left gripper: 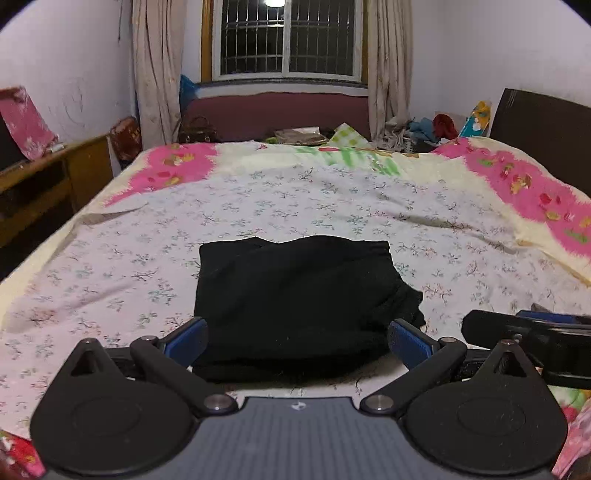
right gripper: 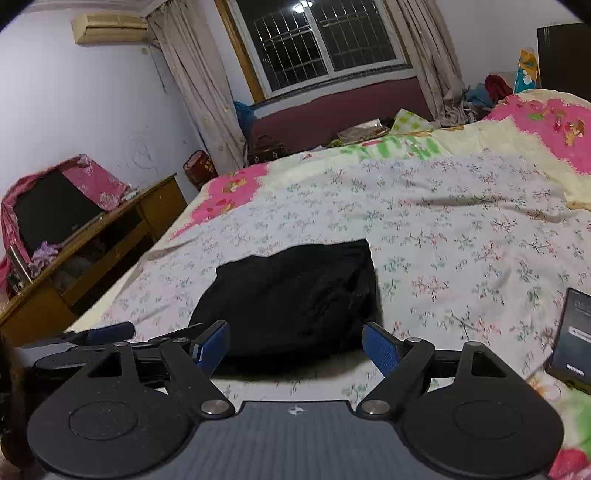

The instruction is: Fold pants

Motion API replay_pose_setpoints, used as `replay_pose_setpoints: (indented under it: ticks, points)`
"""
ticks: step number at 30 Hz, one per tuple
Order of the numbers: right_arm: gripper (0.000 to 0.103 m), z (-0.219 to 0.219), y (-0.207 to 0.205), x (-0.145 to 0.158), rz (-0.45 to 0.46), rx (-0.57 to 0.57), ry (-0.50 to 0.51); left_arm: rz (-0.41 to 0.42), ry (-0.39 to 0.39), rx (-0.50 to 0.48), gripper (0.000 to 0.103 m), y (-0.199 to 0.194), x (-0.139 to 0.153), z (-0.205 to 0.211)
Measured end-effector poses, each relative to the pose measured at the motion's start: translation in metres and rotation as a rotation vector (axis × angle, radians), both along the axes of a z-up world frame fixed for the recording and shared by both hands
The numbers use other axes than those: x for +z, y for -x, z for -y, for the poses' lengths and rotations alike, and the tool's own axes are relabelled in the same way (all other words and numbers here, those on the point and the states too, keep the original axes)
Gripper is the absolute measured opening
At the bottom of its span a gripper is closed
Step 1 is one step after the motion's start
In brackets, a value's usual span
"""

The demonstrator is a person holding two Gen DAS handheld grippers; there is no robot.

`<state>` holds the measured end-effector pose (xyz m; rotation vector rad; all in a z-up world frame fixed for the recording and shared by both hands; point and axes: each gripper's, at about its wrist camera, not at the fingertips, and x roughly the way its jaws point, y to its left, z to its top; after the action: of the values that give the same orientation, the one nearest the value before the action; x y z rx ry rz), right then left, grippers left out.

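The bed (left gripper: pixel 110 258) fills most of both views, spread with a pale sheet printed with small sprigs over a pink and cream blanket, and it serves as the broad, soft place on which the folding is done. Near its close edge lie the black pants (left gripper: pixel 295 295), already gathered into a compact, roughly square stack of layers, flat on the sheet and held by nothing; judged from that shape, the folding looks finished or nearly so. Both tools hover just short of the bundle. The left gripper (left gripper: pixel 297 341) has its jaws spread wide apart, the blue pads standing either side of the near edge of the cloth without pressing on it. The right gripper (right gripper: pixel 297 349) likewise has its jaws apart, somewhat less wide, empty, with the pants beyond them. That both stand open and clear suggests the cloth has been let go to rest as it lies. The left wrist view shows the bundle square on, with an uneven lump at its right corner, and the other tool at its right edge. The right wrist view, angled from the side, alone shows a phone (right gripper: pixel 570 338) lying on the bed at the right, a wooden desk (right gripper: pixel 110 236) beside the bed, and an air conditioner (right gripper: pixel 110 27) high on the wall.
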<state>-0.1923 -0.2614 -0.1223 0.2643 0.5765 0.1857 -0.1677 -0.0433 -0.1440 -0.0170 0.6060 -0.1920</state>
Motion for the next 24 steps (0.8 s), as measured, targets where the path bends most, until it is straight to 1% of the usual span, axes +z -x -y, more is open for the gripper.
replay_pose_setpoints:
  ticks: [3, 6, 15, 20, 22, 24]
  points:
    - [0.069, -0.003, 0.003, -0.006, -0.019, -0.012, 0.030, -0.013, -0.002, 0.024, 0.103, 0.007, 0.000, -0.001]
    - [0.069, -0.004, 0.010, -0.011, -0.033, -0.024, 0.042, -0.023, -0.001, 0.021, 0.103, 0.010, -0.002, -0.003]
    - [0.069, -0.009, 0.020, -0.017, -0.061, -0.022, 0.083, -0.048, 0.037, 0.039, 0.103, 0.023, -0.012, -0.012]
    - [0.069, -0.014, 0.025, -0.022, -0.081, -0.006, 0.097, -0.109, 0.064, 0.049, 0.103, 0.025, -0.024, -0.018]
    - [0.069, -0.016, 0.027, -0.024, -0.089, -0.004, 0.101, -0.119, 0.060, 0.053, 0.103, 0.027, -0.027, -0.018]
    - [0.069, -0.017, 0.029, -0.027, -0.097, -0.004, 0.107, -0.108, 0.036, 0.059, 0.103, 0.031, -0.028, -0.016]
